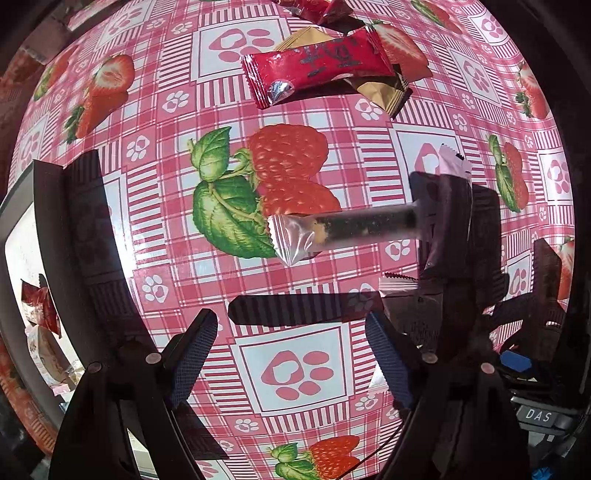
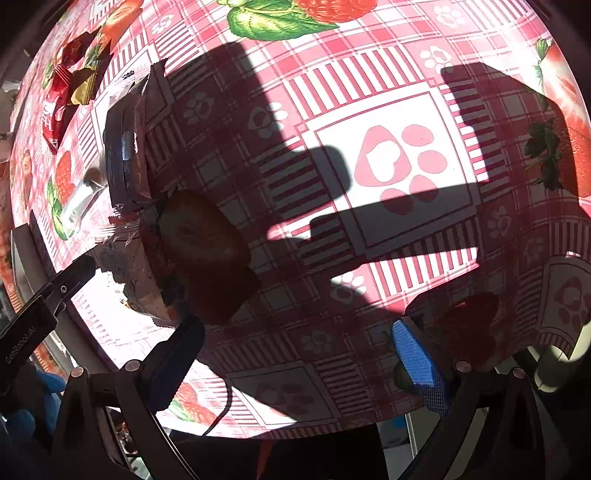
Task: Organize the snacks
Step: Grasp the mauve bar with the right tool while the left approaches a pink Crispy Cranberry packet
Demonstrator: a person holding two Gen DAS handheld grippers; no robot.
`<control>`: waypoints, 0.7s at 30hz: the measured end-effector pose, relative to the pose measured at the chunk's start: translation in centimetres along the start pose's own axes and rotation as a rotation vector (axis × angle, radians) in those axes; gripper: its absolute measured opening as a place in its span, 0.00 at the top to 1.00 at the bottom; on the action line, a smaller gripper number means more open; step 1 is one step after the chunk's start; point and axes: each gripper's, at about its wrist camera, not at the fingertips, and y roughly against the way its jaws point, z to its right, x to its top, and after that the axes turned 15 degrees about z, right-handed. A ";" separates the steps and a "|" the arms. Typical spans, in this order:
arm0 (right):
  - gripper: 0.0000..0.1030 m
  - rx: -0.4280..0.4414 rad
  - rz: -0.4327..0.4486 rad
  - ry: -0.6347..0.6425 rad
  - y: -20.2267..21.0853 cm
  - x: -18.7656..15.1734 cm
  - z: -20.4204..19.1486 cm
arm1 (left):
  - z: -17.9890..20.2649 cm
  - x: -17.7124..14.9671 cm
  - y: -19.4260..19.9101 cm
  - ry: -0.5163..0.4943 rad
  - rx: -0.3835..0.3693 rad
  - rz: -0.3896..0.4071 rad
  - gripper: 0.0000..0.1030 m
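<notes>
- The left claw point(image 1: 291, 362) points straight down at the pink checked, strawberry-printed surface point(image 1: 295, 373), its blue-padded fingers point(image 1: 194, 354) standing well apart with nothing between them.
- Just ahead of it lies a long clear-wrapped snack bar with crimped silver ends point(image 1: 332, 229), flat on the cloth and not yet gripped; I judge it the next thing to be picked.
- Farther off, a red foil snack packet with dark lettering point(image 1: 317, 68) rests on top of a tan foil packet point(image 1: 384, 92), and another red wrapper point(image 1: 314, 9) shows at the top edge. A pink-edged wrapper point(image 1: 452, 162) lies to the right, partly in shadow.
- At the left edge a dark-rimmed white tray or bin point(image 1: 37, 206) holds a few packets point(image 1: 42, 306) already, so part of the sorting appears done.
- The right claw point(image 2: 299, 358) tilts steeply toward the cloth, its fingers point(image 2: 417, 362) wide apart and empty.
- Near its left finger sits a brown cake in clear printed wrapping point(image 2: 199, 254), beside it rather than between the pads; whether it touches the finger I cannot tell.
- Several snacks remain loose, so most of the task seems left.
</notes>
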 end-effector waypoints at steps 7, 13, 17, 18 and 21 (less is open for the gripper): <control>0.01 0.002 0.008 0.004 0.2 0.8 1.4 | 3.0 -1.6 2.3 -0.178 -0.074 0.042 0.17; 0.01 -0.042 0.019 -0.042 2.0 0.4 5.8 | 7.4 -2.4 -0.4 -0.189 -0.093 -0.024 0.17; 0.01 -0.065 0.019 -0.054 3.7 -1.3 8.8 | 8.5 -2.9 -1.8 -0.262 0.035 -0.019 0.18; 0.01 -0.063 0.019 -0.057 3.9 -1.2 9.3 | 8.5 -2.8 -1.9 -0.262 0.060 -0.007 0.19; 0.01 -0.046 0.033 -0.051 3.9 -0.8 8.7 | 5.1 -2.8 -1.0 -0.198 0.067 0.019 0.20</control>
